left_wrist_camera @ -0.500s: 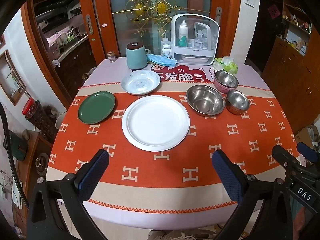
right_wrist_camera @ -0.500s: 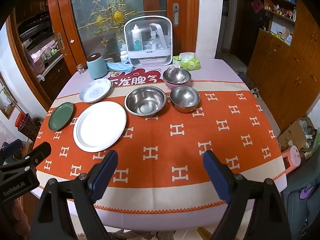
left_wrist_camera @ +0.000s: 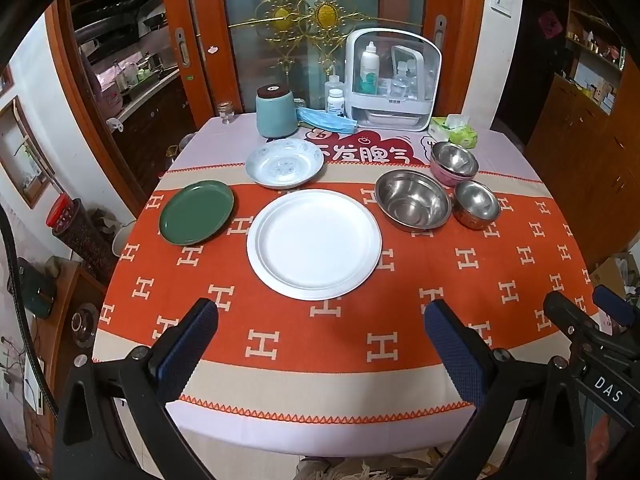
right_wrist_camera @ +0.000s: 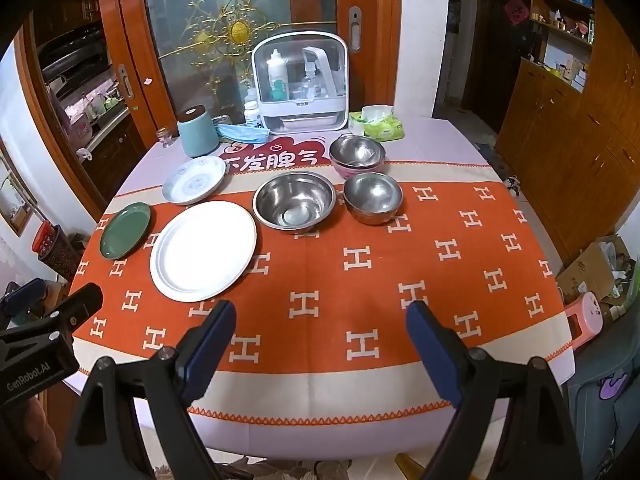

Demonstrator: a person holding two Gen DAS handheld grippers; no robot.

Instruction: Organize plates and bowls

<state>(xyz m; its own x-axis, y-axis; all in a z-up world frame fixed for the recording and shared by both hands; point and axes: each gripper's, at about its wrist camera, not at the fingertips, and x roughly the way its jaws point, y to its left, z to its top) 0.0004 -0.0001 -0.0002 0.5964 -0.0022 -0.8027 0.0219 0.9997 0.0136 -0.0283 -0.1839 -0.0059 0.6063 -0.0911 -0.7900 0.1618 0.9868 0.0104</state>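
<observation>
Plates (left_wrist_camera: 313,243) and bowls (right_wrist_camera: 294,204) lie unstacked ahead of both claws; left claw (left_wrist_camera: 320,344) and right claw (right_wrist_camera: 320,340) gape empty. Grip rims squarely, nesting smaller into larger.

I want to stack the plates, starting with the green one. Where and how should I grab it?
Take the green plate by its raised rim, on the near edge facing the left tongs, one finger over the lip and one under. It lies flat on the cloth, so only the rim offers a hold; its near side is unobstructed.
</observation>
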